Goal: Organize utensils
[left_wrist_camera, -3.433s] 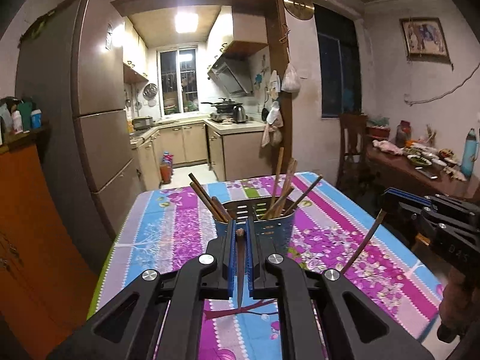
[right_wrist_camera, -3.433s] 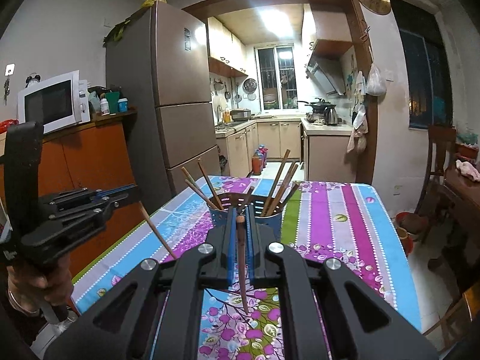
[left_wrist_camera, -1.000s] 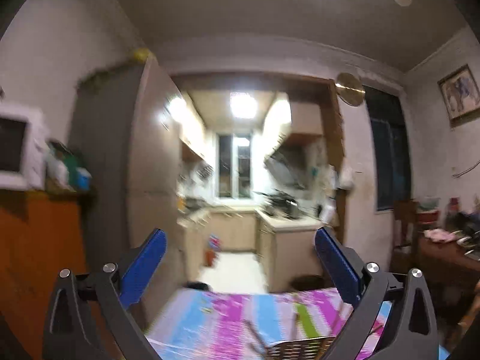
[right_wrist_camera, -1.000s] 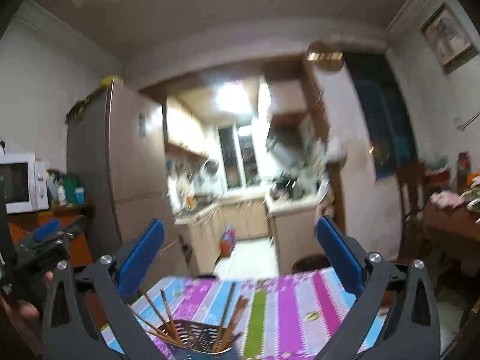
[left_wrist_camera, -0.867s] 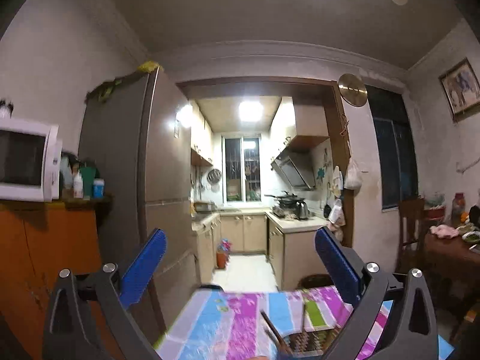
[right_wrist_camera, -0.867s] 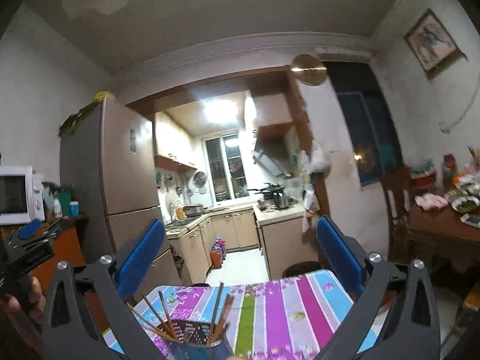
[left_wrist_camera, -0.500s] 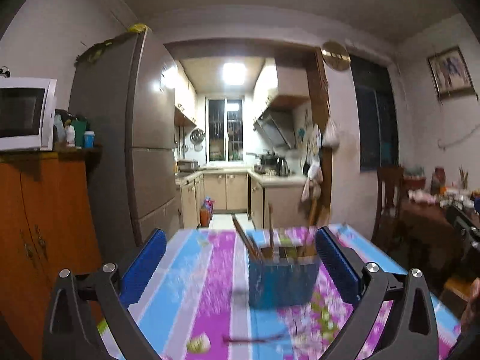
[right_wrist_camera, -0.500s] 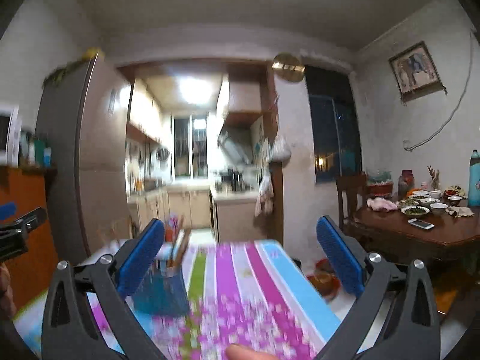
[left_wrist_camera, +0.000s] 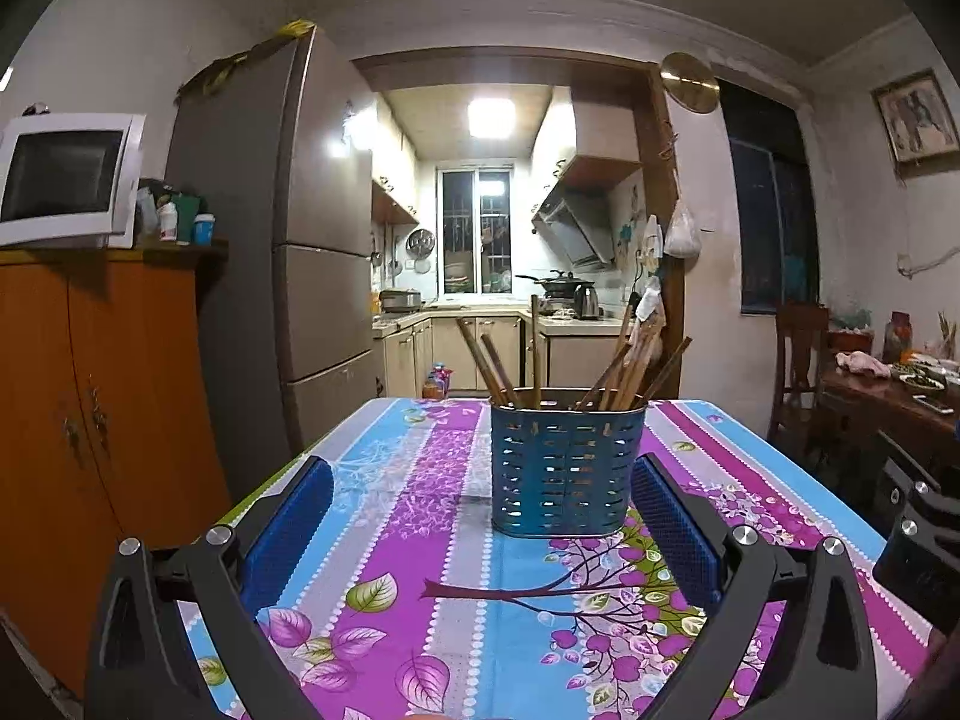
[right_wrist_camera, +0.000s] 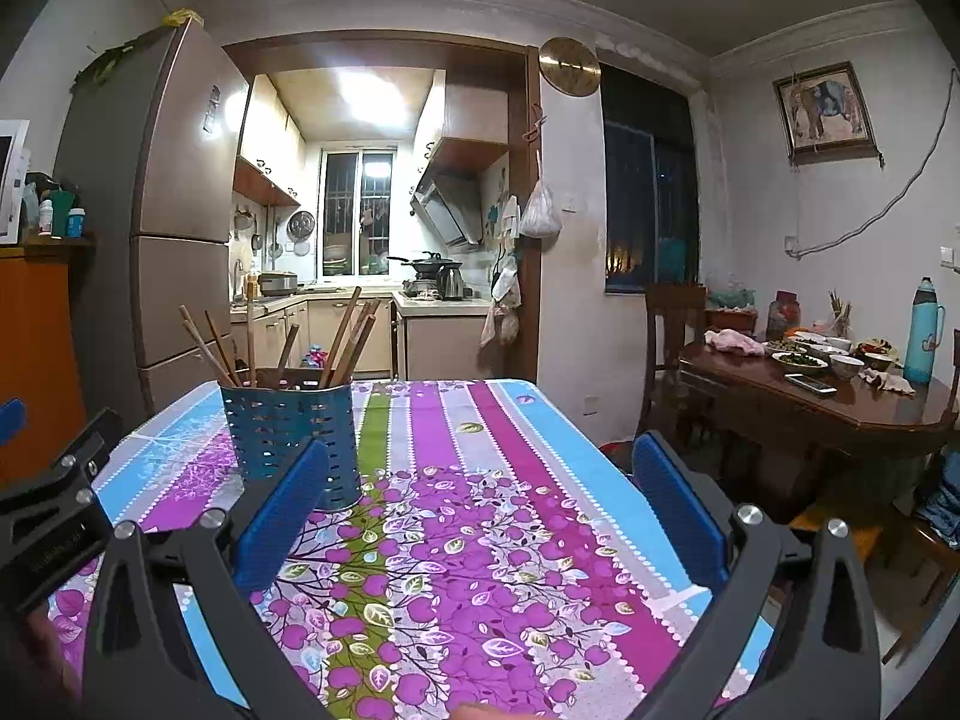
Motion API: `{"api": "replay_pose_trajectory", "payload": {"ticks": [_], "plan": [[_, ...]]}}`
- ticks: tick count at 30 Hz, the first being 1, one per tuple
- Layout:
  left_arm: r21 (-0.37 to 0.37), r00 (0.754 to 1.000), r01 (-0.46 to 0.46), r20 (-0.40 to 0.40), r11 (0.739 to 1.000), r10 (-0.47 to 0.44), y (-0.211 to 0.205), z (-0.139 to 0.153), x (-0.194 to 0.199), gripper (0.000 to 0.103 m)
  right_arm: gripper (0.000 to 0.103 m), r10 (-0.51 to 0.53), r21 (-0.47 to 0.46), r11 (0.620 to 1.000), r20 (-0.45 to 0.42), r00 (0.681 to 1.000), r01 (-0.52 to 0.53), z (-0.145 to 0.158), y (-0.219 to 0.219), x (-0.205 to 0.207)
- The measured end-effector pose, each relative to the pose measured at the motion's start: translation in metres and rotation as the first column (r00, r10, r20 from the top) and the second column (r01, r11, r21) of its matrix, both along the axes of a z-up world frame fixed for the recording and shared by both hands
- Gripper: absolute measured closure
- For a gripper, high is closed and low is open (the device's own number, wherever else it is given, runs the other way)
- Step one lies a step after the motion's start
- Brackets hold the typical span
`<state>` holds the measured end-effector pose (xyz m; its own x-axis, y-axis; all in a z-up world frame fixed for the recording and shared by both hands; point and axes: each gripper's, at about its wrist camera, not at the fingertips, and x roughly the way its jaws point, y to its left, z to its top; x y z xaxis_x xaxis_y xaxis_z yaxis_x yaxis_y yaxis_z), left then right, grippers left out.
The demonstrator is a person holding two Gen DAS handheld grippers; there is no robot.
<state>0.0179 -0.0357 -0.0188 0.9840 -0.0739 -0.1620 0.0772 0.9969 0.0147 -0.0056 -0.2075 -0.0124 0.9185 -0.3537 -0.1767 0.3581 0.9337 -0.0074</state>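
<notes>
A blue perforated utensil holder (left_wrist_camera: 567, 471) stands on the floral tablecloth (left_wrist_camera: 420, 570) with several wooden chopsticks (left_wrist_camera: 618, 369) upright in it. It also shows in the right wrist view (right_wrist_camera: 288, 441) at the left, with its chopsticks (right_wrist_camera: 345, 336). My left gripper (left_wrist_camera: 480, 528) is open and empty, low over the table just short of the holder. My right gripper (right_wrist_camera: 474, 501) is open and empty, to the right of the holder. The left gripper's body (right_wrist_camera: 54, 510) shows at the right wrist view's left edge.
A fridge (left_wrist_camera: 288, 276) and an orange cabinet (left_wrist_camera: 78, 420) with a microwave (left_wrist_camera: 66, 180) stand left of the table. A dark wooden dining table (right_wrist_camera: 840, 402) with dishes and a chair (right_wrist_camera: 672, 324) stand to the right. The kitchen lies beyond.
Both grippers held a chopstick 3.4 s ago and are now open and empty. Both tilted up toward the ceiling, then came back down level with the table.
</notes>
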Motion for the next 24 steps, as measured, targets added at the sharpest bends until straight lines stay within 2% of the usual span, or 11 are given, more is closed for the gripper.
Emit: {"api": "replay_pose_trajectory", "payload": {"ticks": [8, 24], "plan": [[0.015, 1.0, -0.023, -0.008, 1.0, 0.023, 0.009, 0.005, -0.003, 0.004, 0.005, 0.01, -0.011, 1.0, -0.032, 0.999, -0.011, -0.007, 0.01, 0.005], [0.009, 0.999, -0.029, -0.018, 1.0, 0.029, 0.02, 0.009, -0.005, 0.004, 0.005, 0.03, -0.018, 0.999, -0.011, 0.999, -0.03, 0.005, 0.021, 0.0]]}}
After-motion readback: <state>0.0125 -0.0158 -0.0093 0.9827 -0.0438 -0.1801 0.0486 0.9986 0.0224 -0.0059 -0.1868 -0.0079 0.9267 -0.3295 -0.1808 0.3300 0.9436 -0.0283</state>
